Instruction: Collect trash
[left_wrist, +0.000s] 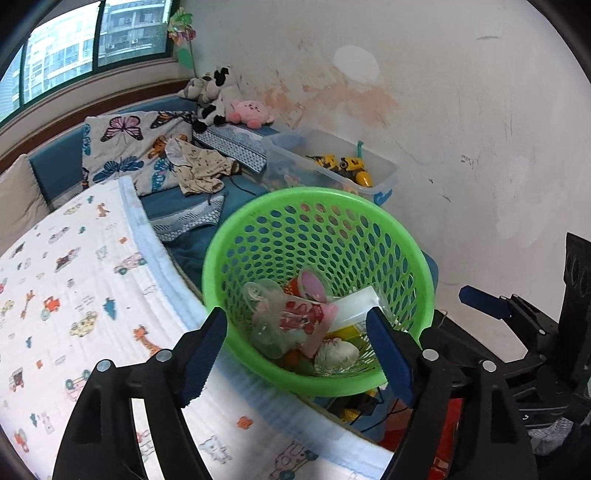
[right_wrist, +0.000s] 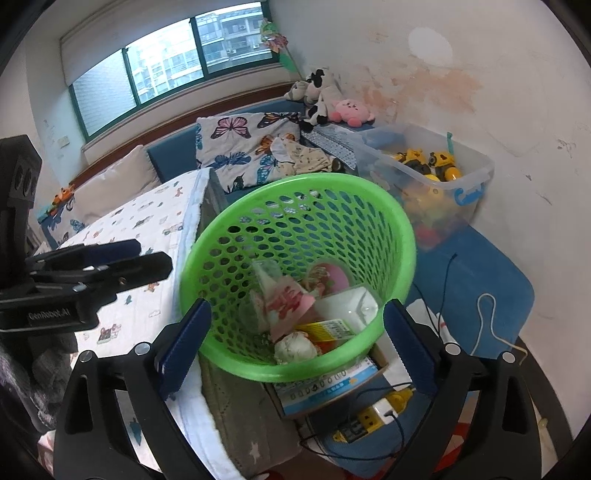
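Left wrist view: the printed bed cover (left_wrist: 74, 280) fills the left side, and past its edge a green perforated basket (left_wrist: 317, 206) sits tilted toward the camera, right in front of the left gripper (left_wrist: 299, 328). That gripper is spread wide with nothing between its blue pads; its left finger (left_wrist: 203, 354) lies over the bed edge beside the basket's rim and its right finger (left_wrist: 388, 354) crosses the near rim. Whether either touches the plastic I cannot tell. Inside the basket lies the trash: a clear plastic cup (left_wrist: 266, 317), a red and pink wrapper (left_wrist: 310, 310), a white packet (left_wrist: 354, 302) and a crumpled tissue ball (left_wrist: 336, 350). What the basket rests on is hidden beneath it. To the far right the right gripper (left_wrist: 484, 299) shows side-on.

In the right wrist view the left gripper (right_wrist: 122, 254) pokes in from the left over the bed cover (right_wrist: 147, 221). The same basket (right_wrist: 295, 184) stands just ahead of the right gripper (right_wrist: 295, 336), also spread wide and holding nothing, its fingers either side of the near rim. The wrapper (right_wrist: 288, 306), tissue ball (right_wrist: 295, 347) and a yellow carton (right_wrist: 328, 328), partly buried, show inside. Beyond, right, a clear toy bin (right_wrist: 476, 177) stands against the wall.
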